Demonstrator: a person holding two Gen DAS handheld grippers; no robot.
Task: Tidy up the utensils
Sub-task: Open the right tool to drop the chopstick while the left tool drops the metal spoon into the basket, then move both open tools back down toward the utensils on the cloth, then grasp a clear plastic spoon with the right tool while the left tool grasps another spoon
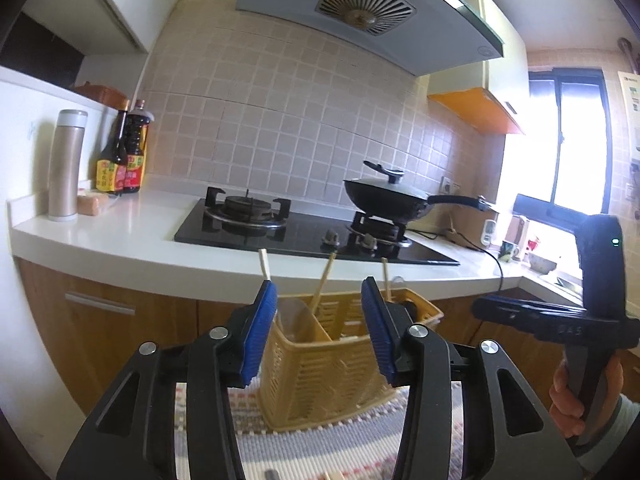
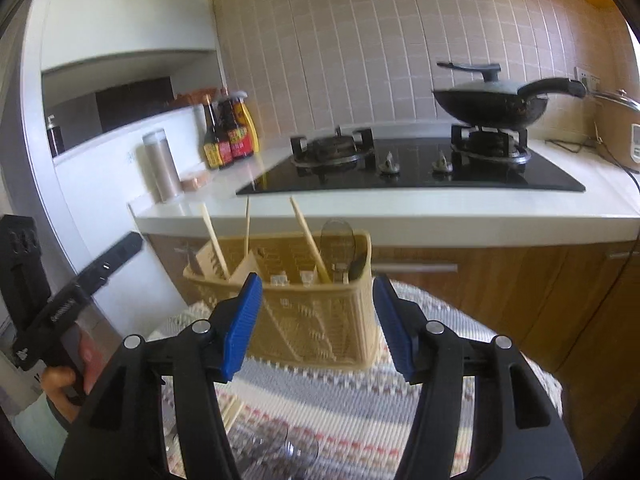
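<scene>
Where the basket [image 2: 312, 312] stands, counter [image 2: 400, 208] behind.

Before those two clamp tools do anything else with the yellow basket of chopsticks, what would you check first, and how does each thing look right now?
1. Left tool empty, pads apart: ok.
2. Right tool empty, pads apart: ok.
3. Yellow basket upright on the woven mat: ok.
4. Chopsticks and spoon standing inside the basket: ok.
5. More utensils left on the mat near the right tool: cannot tell, too blurred.
6. Both tools clear of each other: ok.
</scene>
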